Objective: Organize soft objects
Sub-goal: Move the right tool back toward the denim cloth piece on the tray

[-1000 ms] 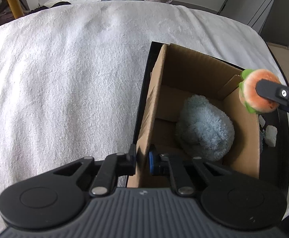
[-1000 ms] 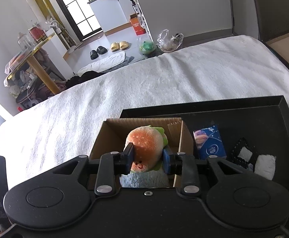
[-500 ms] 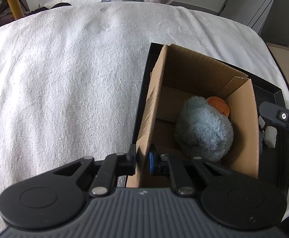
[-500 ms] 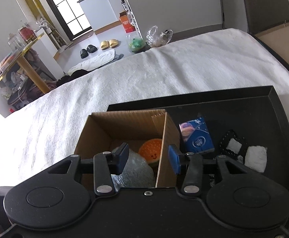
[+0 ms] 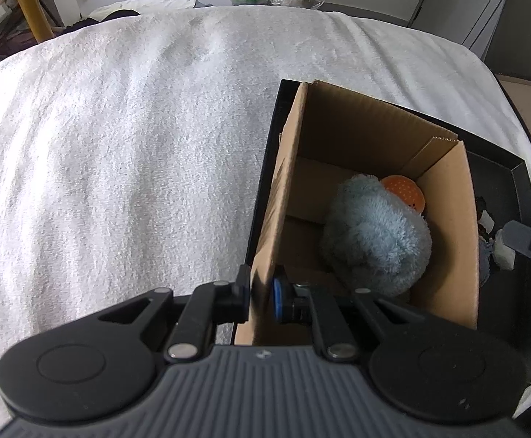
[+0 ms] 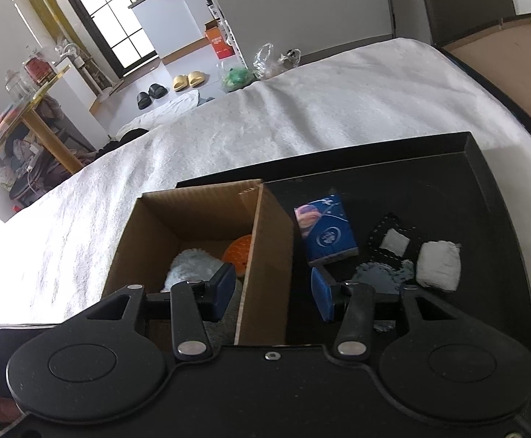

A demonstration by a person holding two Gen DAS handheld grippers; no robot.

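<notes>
- While the left hand-held gripper (image 5: 260,295) stays pinched narrow on the near wall of the one cardboard box (image 5: 444,226), its two fingers straddle that wall, one outside and one inside.
- Right hand-held gripper (image 6: 271,294): its jaws stand apart, empty of any toy, with the box's right wall between them and neither pad pressing it; one finger hangs over the box, the other over the tray.
- Inside the box lie two soft toys: one fluffy blue plush (image 5: 375,241) (image 6: 189,266) fills the middle, and one orange plush (image 5: 404,191) (image 6: 238,250) sits wedged between it and the far right corner, mostly hidden.
- One black tray (image 6: 448,168) carries the box at its left end.
- On the tray floor to the right of the box, well apart from the toys, lie one blue packet (image 6: 325,233), one black patch with a white square (image 6: 393,239), and one white folded cloth (image 6: 438,264) just beside the patch. A dark shiny scrap near them is too unclear to name.
- One white towel-covered bed (image 5: 119,164) lies under the tray.
- On the floor beyond the bed stand two pairs of slippers, one black (image 6: 151,95), one yellow (image 6: 188,80), and two plastic bags (image 6: 265,64).
</notes>
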